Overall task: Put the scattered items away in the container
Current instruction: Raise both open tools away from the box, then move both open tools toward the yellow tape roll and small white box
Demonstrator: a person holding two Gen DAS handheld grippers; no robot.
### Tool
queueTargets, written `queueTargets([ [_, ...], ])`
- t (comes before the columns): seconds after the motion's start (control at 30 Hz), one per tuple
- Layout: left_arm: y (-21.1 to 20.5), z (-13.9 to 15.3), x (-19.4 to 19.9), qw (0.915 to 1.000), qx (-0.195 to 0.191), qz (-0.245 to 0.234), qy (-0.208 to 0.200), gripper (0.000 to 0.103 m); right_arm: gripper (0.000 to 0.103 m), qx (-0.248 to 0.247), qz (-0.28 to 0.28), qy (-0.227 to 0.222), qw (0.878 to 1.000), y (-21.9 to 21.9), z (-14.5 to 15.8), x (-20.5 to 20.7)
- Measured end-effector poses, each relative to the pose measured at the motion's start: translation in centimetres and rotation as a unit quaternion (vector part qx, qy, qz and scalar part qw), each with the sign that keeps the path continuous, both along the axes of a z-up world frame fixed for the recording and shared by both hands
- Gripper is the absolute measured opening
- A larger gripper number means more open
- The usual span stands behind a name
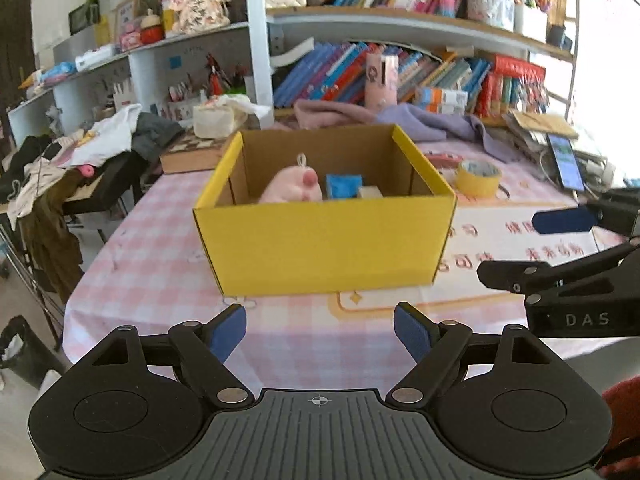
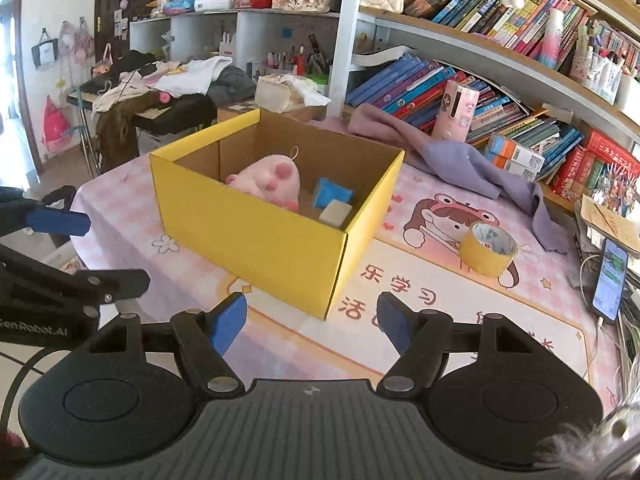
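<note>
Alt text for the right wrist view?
An open yellow cardboard box on a pink checked tablecloth holds a pink plush toy, a blue block and a white block; a yellow tape roll lies outside.

left gripper [image 1: 320, 330]: jaws apart, nothing between the blue pads, angled downward | right gripper [image 2: 312, 320]: jaws apart, empty, angled downward, just beside the left

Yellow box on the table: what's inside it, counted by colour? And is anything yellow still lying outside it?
Inside the yellow box:
Pink: 1, pink plush toy
Blue: 1, blue block
Cream: 1, cream block
Outside, on the tablecloth:
Yellow: 1, yellow tape roll
Total: 4
</note>
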State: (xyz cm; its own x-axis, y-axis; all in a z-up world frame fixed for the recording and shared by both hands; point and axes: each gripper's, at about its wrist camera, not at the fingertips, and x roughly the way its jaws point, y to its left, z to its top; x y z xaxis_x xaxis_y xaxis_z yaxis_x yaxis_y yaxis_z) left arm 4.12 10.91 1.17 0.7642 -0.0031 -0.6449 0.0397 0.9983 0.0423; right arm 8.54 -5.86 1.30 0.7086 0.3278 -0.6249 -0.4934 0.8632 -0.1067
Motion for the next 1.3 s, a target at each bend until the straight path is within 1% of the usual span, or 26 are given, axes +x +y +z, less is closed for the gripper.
queueTargets([
  [0.07,-0.2,-0.1,-0.4,1.0000,0.000,-0.004,0.002,0.090,0.074,-0.001,-0.003,0.006,1.000,-0.2,-0.2,-0.3],
  [0.13,-0.6,-0.3,-0.7,1.0000,0.000,-0.009,0.005,0.092,0.075,-0.003,-0.004,0.012,1.000,-0.3,-0.4,-0.7],
  [0.23,-0.9,-0.6,-0.8,0.9998,0.002,-0.016,0.015,0.092,0.077,-0.009,-0.001,0.018,1.000,-0.4,-0.7,-1.3],
  [0.47,-2.1,-1.4,-1.3,0.9989,0.010,-0.030,0.034,0.094,0.079,-0.017,-0.020,0.043,0.999,-1.5,-1.6,-2.0],
  [0.63,-2.2,-1.7,-1.7,0.9986,0.002,-0.031,0.044,0.096,0.081,-0.025,-0.026,0.045,0.998,-1.8,-1.7,-2.7],
  [0.87,-2.8,-2.1,-1.8,0.9978,0.007,-0.033,0.057,0.096,0.081,-0.037,-0.030,0.052,0.998,-2.2,-2.1,-3.0],
  [1.07,-3.4,-2.3,-1.6,0.9973,0.015,-0.036,0.061,0.096,0.083,-0.036,-0.032,0.057,0.997,-2.5,-2.5,-3.0],
  [1.3,-4.7,-2.7,-0.7,0.9961,0.012,-0.047,0.074,0.096,0.084,-0.044,-0.044,0.062,0.996,-3.9,-2.7,-2.5],
])
